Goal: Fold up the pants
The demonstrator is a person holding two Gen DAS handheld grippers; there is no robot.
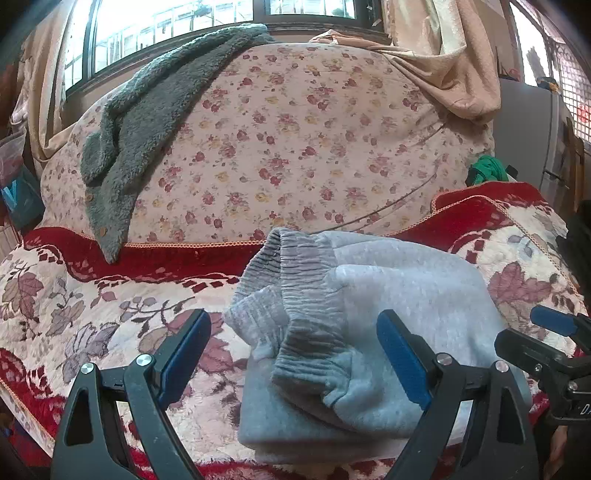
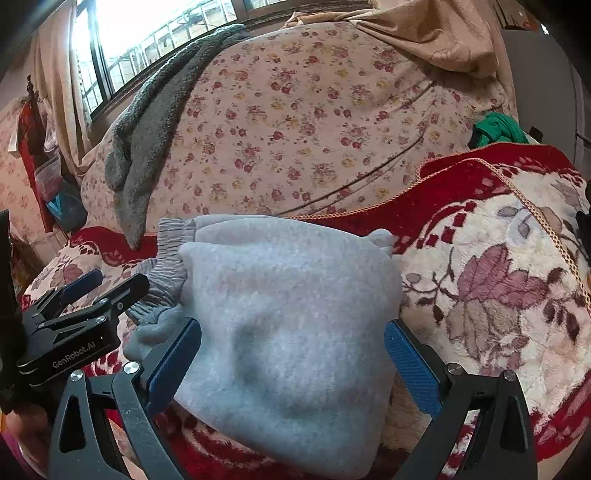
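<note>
Red and cream floral blanket (image 1: 74,295) covers the bed, and on it lie the grey pants (image 1: 388,295), folded into a thick compact bundle toward the near edge. From the left wrist view the ribbed elastic waistband (image 1: 295,266) is plain to see, bunched and facing the camera at the bundle's left end, with a folded layer showing under it; from the right wrist view almost only the smooth fleece top of the bundle shows, and the waistband is a small gathered strip at the far left. Left gripper (image 1: 293,354) hangs over the waistband end with its blue pads spread wide apart and nothing clamped between them. Right gripper (image 2: 291,363) straddles the bundle, jaws wide; its pads sit right at the fabric's two sides, and whether they press on it cannot be told. Each camera catches the other gripper at its edge, and the right wrist view alone shows lettering on the left gripper's body. Behind the pants rises a rose-print quilt (image 1: 295,129), with a grey-green fleecy garment (image 1: 147,110) draped down its left side, a green cloth (image 1: 487,168) at its right, and beige curtains (image 1: 443,55) under a bright window (image 1: 166,26).
</note>
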